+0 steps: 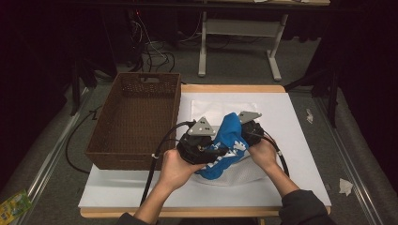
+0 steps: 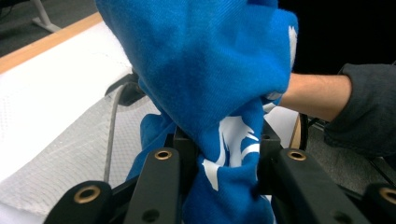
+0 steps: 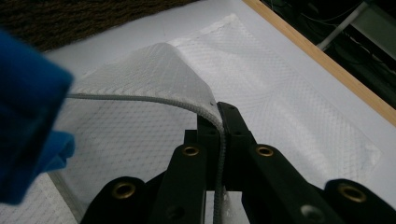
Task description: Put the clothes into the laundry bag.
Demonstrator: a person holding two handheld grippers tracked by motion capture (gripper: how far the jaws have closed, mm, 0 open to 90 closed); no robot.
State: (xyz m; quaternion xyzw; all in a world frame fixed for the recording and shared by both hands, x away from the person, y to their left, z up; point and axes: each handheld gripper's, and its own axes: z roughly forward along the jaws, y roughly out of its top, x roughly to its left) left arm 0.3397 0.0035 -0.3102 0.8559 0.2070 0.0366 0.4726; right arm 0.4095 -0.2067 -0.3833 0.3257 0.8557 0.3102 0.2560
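Observation:
A blue garment (image 1: 230,136) with white print hangs bunched over the white mat. My left gripper (image 1: 217,151) is shut on the garment; in the left gripper view its jaws (image 2: 224,140) pinch the blue cloth (image 2: 205,60) tightly. A white mesh bag (image 1: 234,176) lies under and behind the garment. My right gripper (image 1: 246,136) is shut on the bag's rim, and in the right gripper view (image 3: 218,114) its jaws clamp the grey drawstring (image 3: 140,99) and lift the mesh edge (image 3: 154,74). The blue cloth (image 3: 28,107) hangs at that view's left.
An empty brown wicker basket (image 1: 123,158) stands on the table's left side, close to my left hand. A white mat (image 1: 295,154) covers the wooden table (image 1: 234,88). The person's right forearm (image 2: 317,95) crosses behind the garment. A desk frame (image 1: 239,28) and cables lie on the floor beyond.

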